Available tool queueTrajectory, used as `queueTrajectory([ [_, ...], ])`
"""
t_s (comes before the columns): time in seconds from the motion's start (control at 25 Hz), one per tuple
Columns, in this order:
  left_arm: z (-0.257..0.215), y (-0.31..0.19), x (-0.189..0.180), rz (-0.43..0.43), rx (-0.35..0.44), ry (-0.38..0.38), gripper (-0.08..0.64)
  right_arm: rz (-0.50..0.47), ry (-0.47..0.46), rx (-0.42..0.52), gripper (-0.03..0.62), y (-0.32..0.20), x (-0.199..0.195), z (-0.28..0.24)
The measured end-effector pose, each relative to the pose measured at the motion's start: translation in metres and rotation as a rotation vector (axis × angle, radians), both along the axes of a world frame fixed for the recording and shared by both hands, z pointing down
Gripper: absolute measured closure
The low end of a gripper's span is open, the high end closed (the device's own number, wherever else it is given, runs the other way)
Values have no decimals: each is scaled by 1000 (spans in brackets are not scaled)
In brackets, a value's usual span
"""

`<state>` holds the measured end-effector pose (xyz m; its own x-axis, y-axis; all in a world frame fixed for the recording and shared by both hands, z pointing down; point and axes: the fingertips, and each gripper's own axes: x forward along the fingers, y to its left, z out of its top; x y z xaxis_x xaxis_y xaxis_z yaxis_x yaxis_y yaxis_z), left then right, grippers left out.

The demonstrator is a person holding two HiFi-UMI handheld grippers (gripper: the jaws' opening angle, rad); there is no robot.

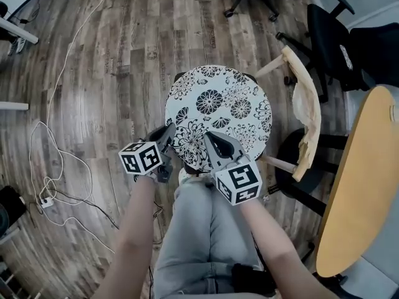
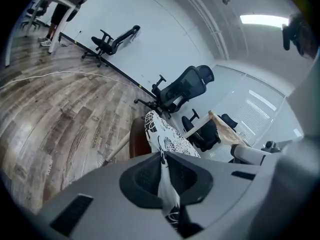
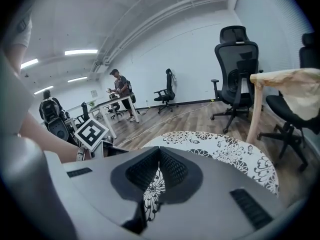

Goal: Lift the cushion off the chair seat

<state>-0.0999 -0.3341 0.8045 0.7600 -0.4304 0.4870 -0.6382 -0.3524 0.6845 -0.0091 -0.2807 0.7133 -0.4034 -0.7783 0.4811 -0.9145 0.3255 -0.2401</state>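
While both grippers are biting its near rim, the round white fabric cushion with a black flower print [image 1: 218, 108] is lying almost wholly beyond them, spreading away toward the far side of the scene. The left gripper [image 1: 168, 137] is pinching the near-left part of the rim. Its ribbed black pads [image 2: 145, 176] are pressing nearly together on a thin fold of the printed cloth. The right gripper [image 1: 213, 142] is holding the near-right part of the same rim in the same way, with its own dark pads [image 3: 175, 169] sitting narrow on a flowered fold.

The two grips are sitting close to each other on the one near arc, so neither hand is reaching further than the other, and nothing is holding the far half of the disc.

The cushion is covering the dark brown round seat [image 2: 136, 140] of the pale wooden chair, whose cloth-draped backrest [image 1: 307, 114] is standing just beside the cushion's right edge. Whether the near edge is already coming clear of the seat cannot be told.

Judging from this, the lift is depending on pulling upward and toward the near side, away from the backrest. The unsupported far half is likely to be sagging or dragging across the seat as the rim is rising.
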Motion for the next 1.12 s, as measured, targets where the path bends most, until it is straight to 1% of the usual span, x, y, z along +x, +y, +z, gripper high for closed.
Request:
queueTrajectory([
  [0.44,-90,8,38,120,128,-83,545,57,34,7,568,17,36,-62],
  [0.84,-173,19,67,148,226,-111,545,93,65,37,568,28,63,-133],
  [1.0,-209,26,77,164,271,-123,545,111,70,52,568,33,70,-165],
  [1.12,-235,34,82,173,304,-137,545,106,80,61,568,39,73,-186],
])
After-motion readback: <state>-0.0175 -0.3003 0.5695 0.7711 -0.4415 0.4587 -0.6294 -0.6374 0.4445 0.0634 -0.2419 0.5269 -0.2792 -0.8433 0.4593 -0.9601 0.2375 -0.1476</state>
